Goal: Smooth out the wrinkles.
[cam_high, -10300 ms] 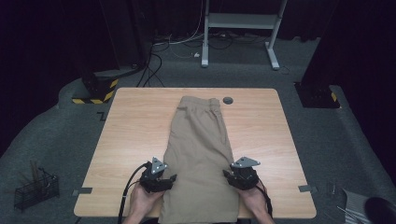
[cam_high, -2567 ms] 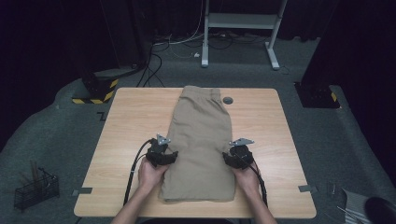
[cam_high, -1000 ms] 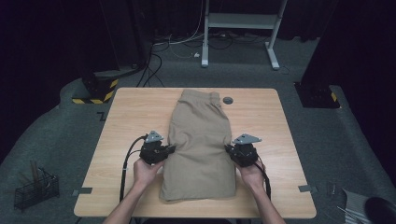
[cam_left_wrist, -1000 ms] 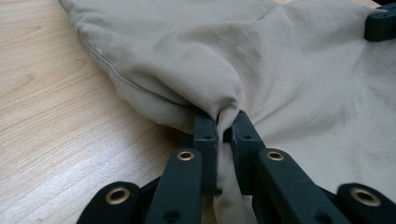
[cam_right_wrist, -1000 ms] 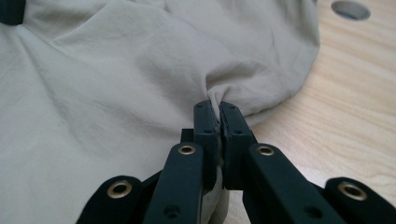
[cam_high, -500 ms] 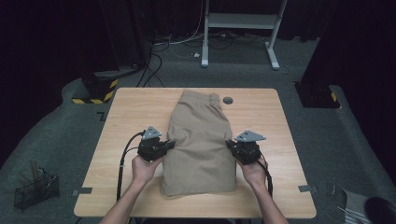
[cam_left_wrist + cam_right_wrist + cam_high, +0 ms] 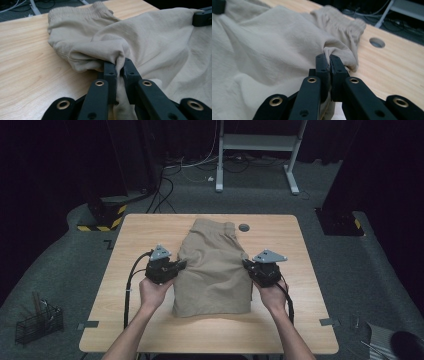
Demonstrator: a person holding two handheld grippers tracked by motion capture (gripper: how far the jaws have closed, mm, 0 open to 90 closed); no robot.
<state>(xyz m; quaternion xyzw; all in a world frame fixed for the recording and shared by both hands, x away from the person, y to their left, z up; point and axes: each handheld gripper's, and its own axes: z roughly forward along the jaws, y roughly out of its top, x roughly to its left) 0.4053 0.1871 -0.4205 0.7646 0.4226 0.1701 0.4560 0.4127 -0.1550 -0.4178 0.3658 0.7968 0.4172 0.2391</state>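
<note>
One pair of khaki shorts (image 7: 214, 265) is lying in the middle of my wooden table (image 7: 125, 250), waistband pointing away from me. I've got two grippers on it: my left gripper (image 7: 181, 265) is pinching a fold at the left edge, my right gripper (image 7: 246, 264) is clamped on the right edge, both edges pulled up off the wood. One round hole (image 7: 244, 227) sits in the tabletop just beside the waistband.

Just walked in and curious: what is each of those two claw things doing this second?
Left gripper: closed, holding the beige shorts by one side.
Right gripper: closed, holding the shorts' other side.
</note>
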